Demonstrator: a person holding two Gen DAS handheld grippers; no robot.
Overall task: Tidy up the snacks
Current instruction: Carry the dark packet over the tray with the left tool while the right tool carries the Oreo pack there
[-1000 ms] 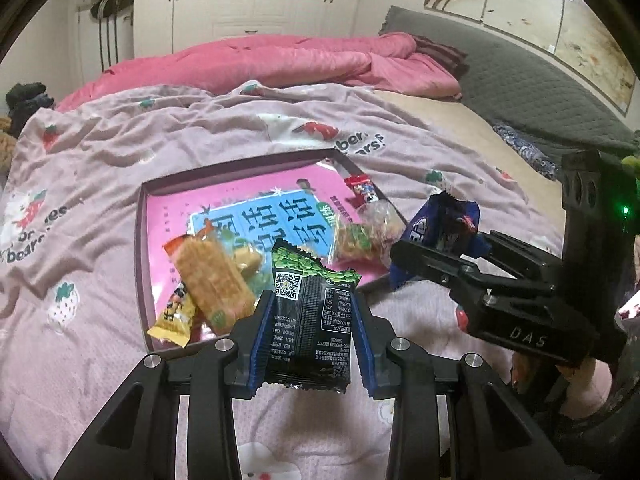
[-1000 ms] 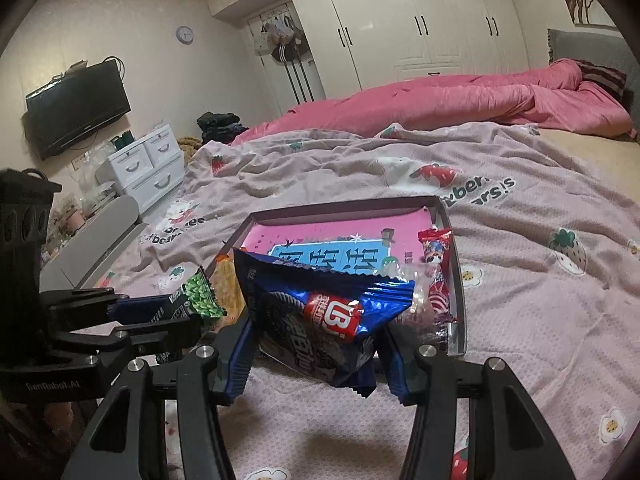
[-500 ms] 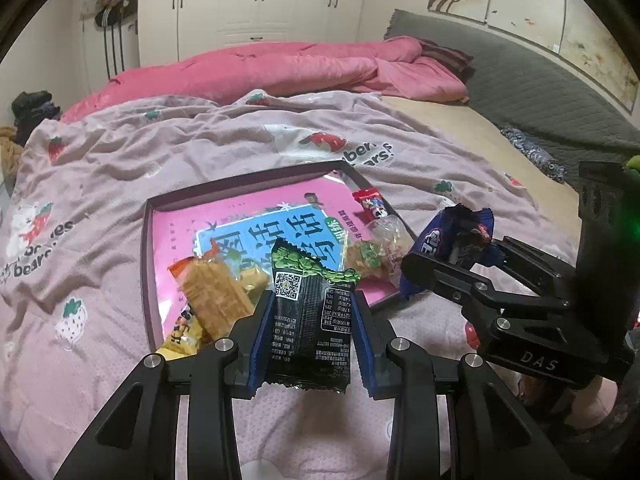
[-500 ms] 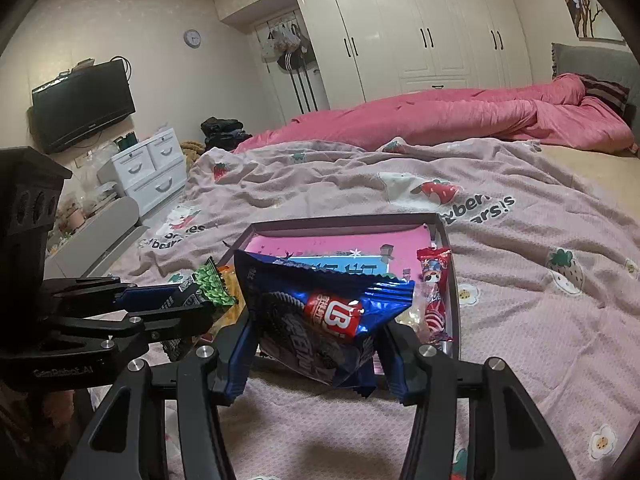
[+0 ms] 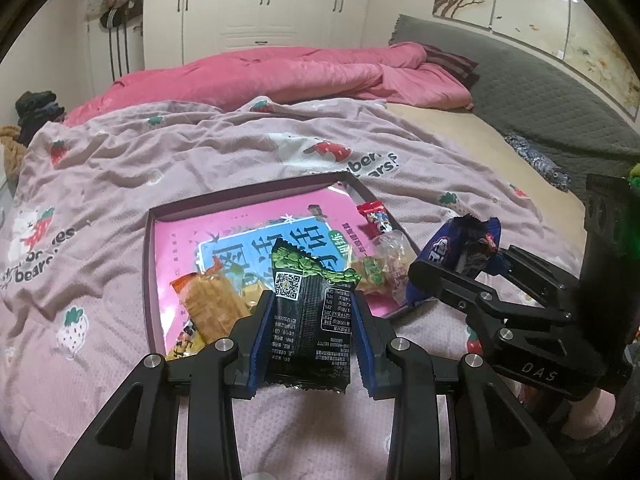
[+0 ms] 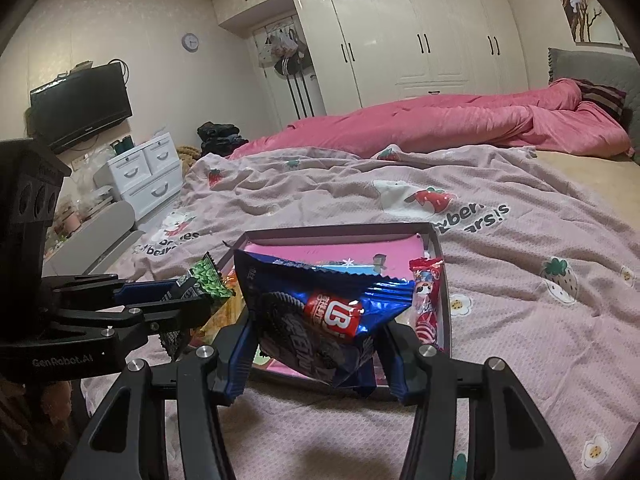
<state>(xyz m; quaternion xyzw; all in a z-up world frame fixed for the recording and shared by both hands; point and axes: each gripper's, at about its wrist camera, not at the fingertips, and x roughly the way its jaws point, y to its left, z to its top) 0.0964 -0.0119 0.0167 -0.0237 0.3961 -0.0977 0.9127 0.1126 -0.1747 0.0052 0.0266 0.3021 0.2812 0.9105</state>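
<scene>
Both grippers loaded, mid-carry. Left gripper point(image 5: 308, 336) has its jaws clamped narrow on a black-and-green snack packet point(image 5: 310, 320), held upright with the QR code facing the camera. Right gripper point(image 6: 316, 356) has its jaws wider, pinching a blue cookie packet point(image 6: 320, 320) that bulges and creases between the pads.

Both packets hang just above the near edge of the shallow tray point(image 5: 149, 280), which sits on the strawberry-print bedspread point(image 5: 120, 168). Already inside: an orange wafer pack point(image 5: 212, 304) near-left, a clear candy bag point(image 5: 384, 256) and a red candy stick point(image 6: 428, 300) along the right side.

Step, as I read it: placement, two packs brought to the tray and not yet released.

Next move calls for pushing each gripper further over the tray floor, into the bare pink area at the far side, then lowering and opening. Grippers are side by side, so stagger the drops. The cookie packet is slippery foil and may slide on release.
</scene>
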